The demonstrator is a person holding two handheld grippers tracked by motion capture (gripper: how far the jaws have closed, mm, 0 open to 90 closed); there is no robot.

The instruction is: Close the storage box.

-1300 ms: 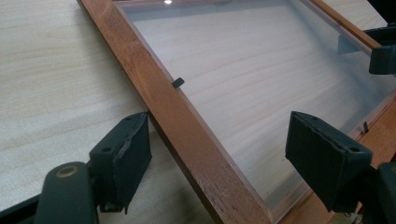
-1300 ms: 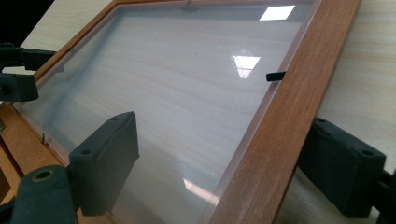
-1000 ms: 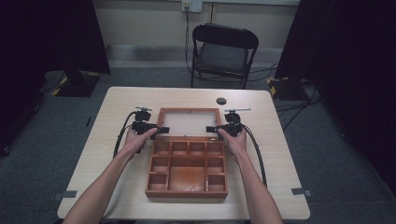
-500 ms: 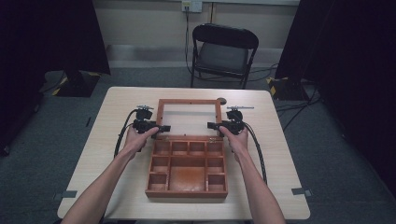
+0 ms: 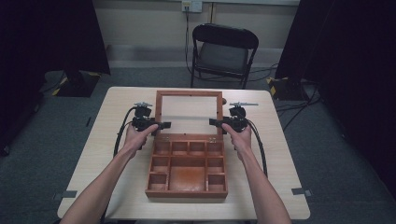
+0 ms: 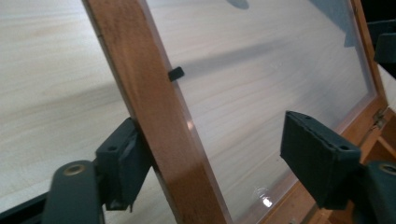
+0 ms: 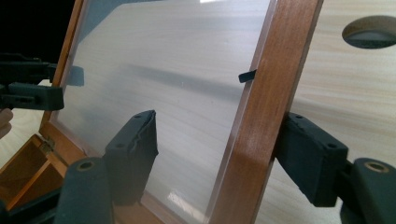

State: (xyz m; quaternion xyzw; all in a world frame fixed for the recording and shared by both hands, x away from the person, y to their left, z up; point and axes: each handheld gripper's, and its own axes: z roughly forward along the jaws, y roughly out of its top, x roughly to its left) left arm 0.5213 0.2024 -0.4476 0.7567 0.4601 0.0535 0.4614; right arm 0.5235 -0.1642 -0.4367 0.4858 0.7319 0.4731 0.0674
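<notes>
A brown wooden box [image 5: 187,192] with several compartments lies open on the table. Its glass-paned lid [image 5: 189,94] stands tilted up at the far side, on hinges. My left gripper [image 5: 166,125] reaches in over the lid's left rail [image 6: 154,116]. One pad [image 6: 122,158] touches the wood and the other [image 6: 317,154] stands off the glass. My right gripper [image 5: 211,122] straddles the right rail [image 7: 268,98] the same way, outer pad [image 7: 308,154] on the wood, inner pad [image 7: 135,149] clear. Both sets of jaws have just been closing with a rail between them.
The box sits mid-table on a pale wooden table [image 5: 107,116]. A small dark round disc [image 7: 371,32] lies on the table beyond the lid's right corner. A black folding chair [image 5: 224,51] stands behind the table. Gripper cables trail back along both forearms.
The lid's far edge has risen steadily, so the lid stands steeper than a second ago. Both grippers have moved up with its side rails.
</notes>
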